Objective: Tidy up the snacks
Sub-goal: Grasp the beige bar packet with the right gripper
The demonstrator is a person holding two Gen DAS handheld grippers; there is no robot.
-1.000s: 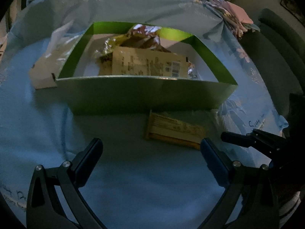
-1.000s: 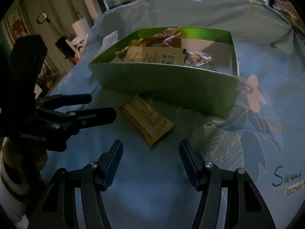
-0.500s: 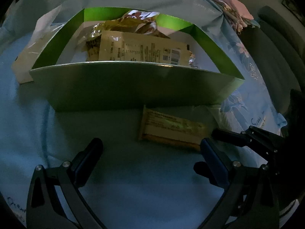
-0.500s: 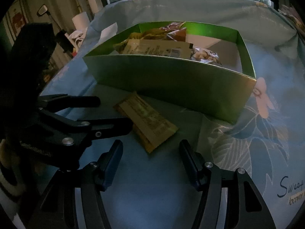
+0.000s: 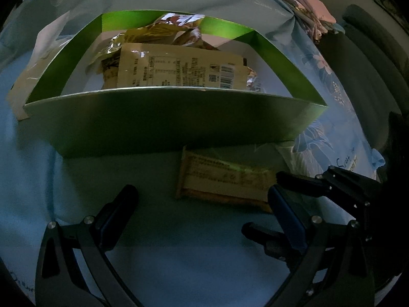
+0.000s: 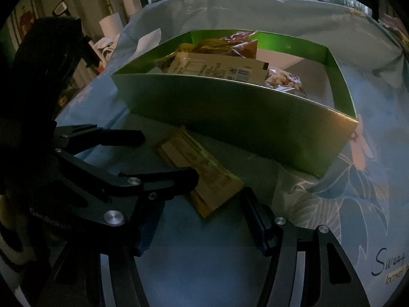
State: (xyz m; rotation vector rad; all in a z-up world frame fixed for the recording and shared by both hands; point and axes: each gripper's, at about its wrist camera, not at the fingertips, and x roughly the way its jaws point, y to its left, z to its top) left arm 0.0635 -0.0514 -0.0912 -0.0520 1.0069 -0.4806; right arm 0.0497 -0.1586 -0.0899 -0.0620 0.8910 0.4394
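- Last loose item is a flat tan snack bar [image 5: 225, 183], lying on the light blue floral cloth [image 5: 179, 255] just outside the near wall of the green box [image 5: 166, 120]. One short end sits almost against that wall, and the rest angles out toward the grippers.
- Left gripper [image 5: 202, 204] hangs low over the cloth with its fingers spread wide and nothing between them. The bar lies just ahead, toward the right finger, so it looks lined up for a scoop or a pinch rather than gripping yet.
- Right gripper [image 6: 202, 212] is also spread and empty. In the right wrist view the near corner of the bar [image 6: 202, 176] sits just ahead of the gap.
- Both tools crowd the same wrapper. In the left view the right gripper [image 5: 263, 204] comes in from the right with one finger reaching the bar's right end. My guess is that one pins or nudges the flat packet while the other gets a finger under it, since a thin wrapper on soft cloth is hard to pinch.
- The box is open-topped with tall sides. It already holds a big cream packet [image 5: 179, 69] with a barcode, lying across crinkly foil bags [image 5: 176, 29] at the far side, plus a clear bag of small pale pieces [image 6: 283, 80] to the right.
- The right part of the box floor is bare, so there's room for the bar.
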